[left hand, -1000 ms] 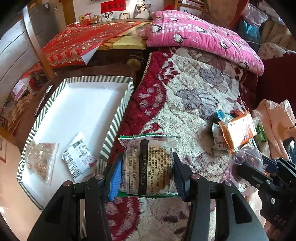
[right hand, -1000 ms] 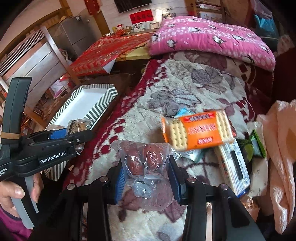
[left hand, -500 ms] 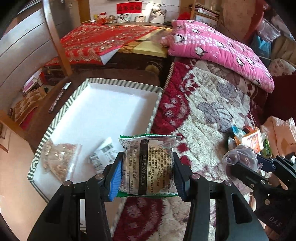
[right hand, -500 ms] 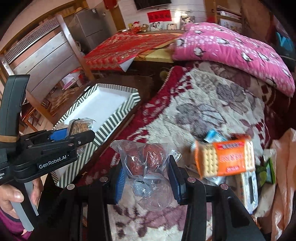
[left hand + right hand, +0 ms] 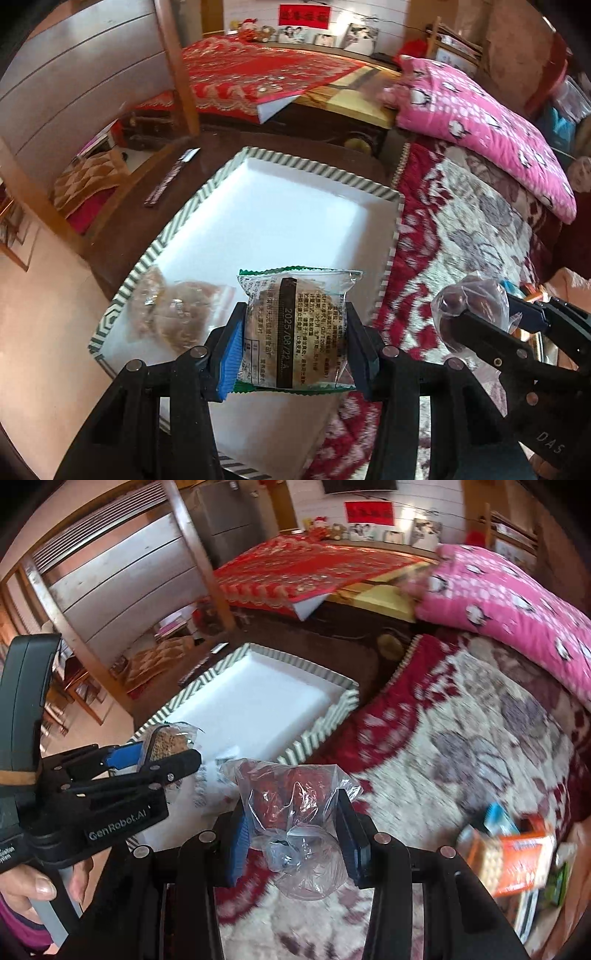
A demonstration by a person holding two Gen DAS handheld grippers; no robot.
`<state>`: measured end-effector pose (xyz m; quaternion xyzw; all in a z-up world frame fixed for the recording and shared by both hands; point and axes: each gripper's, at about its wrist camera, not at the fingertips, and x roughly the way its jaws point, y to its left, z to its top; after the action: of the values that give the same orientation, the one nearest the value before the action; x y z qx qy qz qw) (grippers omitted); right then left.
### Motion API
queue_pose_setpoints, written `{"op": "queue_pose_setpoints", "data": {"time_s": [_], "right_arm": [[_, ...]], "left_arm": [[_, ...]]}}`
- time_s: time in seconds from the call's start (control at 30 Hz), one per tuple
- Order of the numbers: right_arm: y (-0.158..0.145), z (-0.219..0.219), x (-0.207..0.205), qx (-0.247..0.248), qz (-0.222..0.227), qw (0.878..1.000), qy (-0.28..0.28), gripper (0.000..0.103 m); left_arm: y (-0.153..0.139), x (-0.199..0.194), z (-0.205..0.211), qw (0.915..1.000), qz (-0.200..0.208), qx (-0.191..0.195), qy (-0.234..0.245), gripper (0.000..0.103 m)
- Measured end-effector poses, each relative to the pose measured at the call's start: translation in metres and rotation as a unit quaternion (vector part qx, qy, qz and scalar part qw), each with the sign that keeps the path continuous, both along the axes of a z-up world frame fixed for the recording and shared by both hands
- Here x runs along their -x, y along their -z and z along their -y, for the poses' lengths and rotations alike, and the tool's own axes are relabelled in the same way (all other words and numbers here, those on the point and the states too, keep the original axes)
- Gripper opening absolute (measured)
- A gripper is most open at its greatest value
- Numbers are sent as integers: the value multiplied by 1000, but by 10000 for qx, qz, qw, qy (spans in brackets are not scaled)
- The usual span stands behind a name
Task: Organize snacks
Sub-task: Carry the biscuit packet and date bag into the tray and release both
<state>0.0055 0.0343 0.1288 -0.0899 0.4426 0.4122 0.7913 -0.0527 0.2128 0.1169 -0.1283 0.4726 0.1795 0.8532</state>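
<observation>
Altogether two grippers, one snack each

**Stripes, florals and red cloth**

The tray (image 5: 317, 173) is white inside with a green-and-white striped rim. The blanket (image 5: 461, 236) is cream with dark red and grey-mauve flowers. The pillow (image 5: 480, 122) is pink with small black-and-white figures. A red cloth (image 5: 258, 74) carries gold embroidery. The snack packet (image 5: 295, 328) is clear with green edges and a dark band. The cracker box (image 5: 513, 856) is orange.
</observation>
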Motion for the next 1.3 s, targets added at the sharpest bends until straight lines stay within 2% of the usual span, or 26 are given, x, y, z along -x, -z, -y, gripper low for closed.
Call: {"op": "queue_pose_setpoints", "data": {"time_s": [0.47, 1.07, 1.3], "right_arm": [[10, -62, -3, 168, -54, 9986, -501, 45], [29, -105, -17, 463, -163, 9960, -743, 45], [44, -135, -29, 630, -247, 9942, -840, 45]], "left_arm": [[17, 16, -43, 9987, -192, 122, -465, 48], [42, 13, -53, 9965, -547, 349, -533, 48], [50, 13, -54, 9952, -712, 419, -524, 48]]}}
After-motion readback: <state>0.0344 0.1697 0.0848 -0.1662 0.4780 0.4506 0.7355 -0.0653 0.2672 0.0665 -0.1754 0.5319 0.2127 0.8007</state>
